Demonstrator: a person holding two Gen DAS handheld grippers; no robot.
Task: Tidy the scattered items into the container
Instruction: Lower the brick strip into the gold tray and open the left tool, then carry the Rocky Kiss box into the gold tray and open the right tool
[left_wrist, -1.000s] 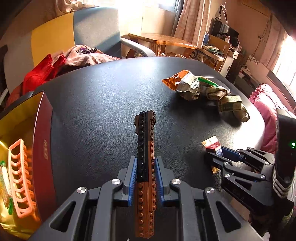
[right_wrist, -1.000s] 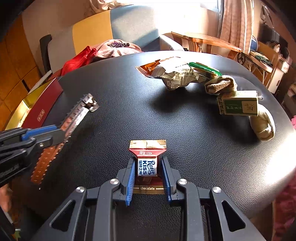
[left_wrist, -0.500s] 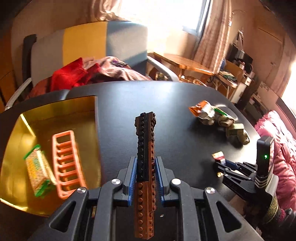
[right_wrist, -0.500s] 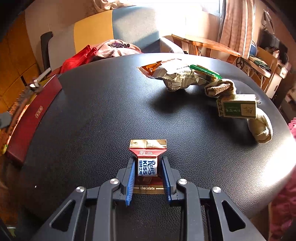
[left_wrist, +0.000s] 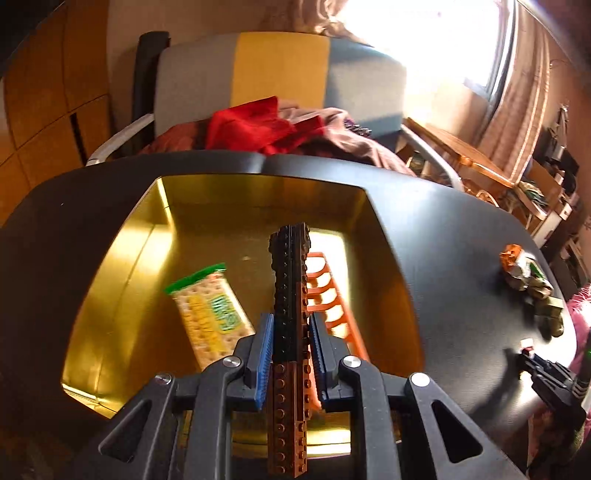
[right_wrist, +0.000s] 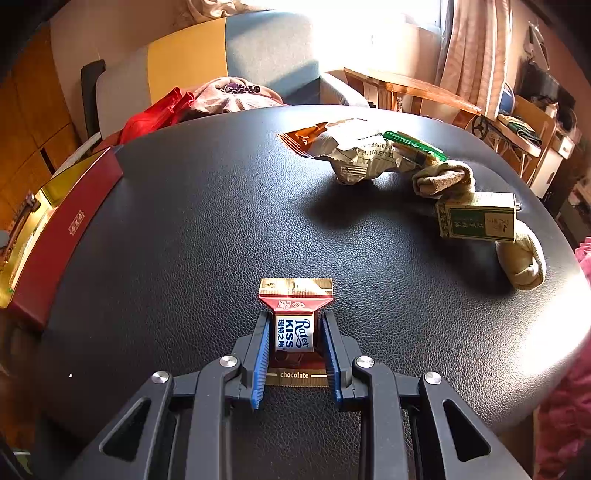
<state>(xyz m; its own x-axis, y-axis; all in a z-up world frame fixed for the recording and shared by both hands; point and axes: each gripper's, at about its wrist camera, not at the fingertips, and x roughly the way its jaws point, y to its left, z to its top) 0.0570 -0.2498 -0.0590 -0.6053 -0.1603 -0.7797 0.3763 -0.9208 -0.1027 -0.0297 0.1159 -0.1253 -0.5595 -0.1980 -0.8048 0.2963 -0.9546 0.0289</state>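
Observation:
My left gripper (left_wrist: 290, 332) is shut on a long black and brown brick bar (left_wrist: 290, 295) and holds it above the gold-lined container (left_wrist: 384, 266). In the container lie a cracker packet (left_wrist: 208, 310) and an orange plastic rack (left_wrist: 328, 295). My right gripper (right_wrist: 294, 332) is shut on a small chocolate packet (right_wrist: 294, 321) low over the black table (right_wrist: 207, 229). The container's red wall (right_wrist: 66, 236) shows at the left of the right wrist view. A crumpled snack bag (right_wrist: 354, 155), a beige sock (right_wrist: 521, 258) and a green box (right_wrist: 476, 218) lie at the table's far right.
A chair (left_wrist: 280, 81) with red and brown clothes (left_wrist: 255, 129) stands behind the table. The right gripper shows at the right edge of the left wrist view (left_wrist: 546, 376). Wooden furniture (right_wrist: 413, 88) and curtains stand beyond the table. A pink cloth (right_wrist: 569, 406) lies at the right edge.
My left gripper has carried the brick bar leftward from over the table to above the container. My right gripper has stayed in place with the chocolate packet.

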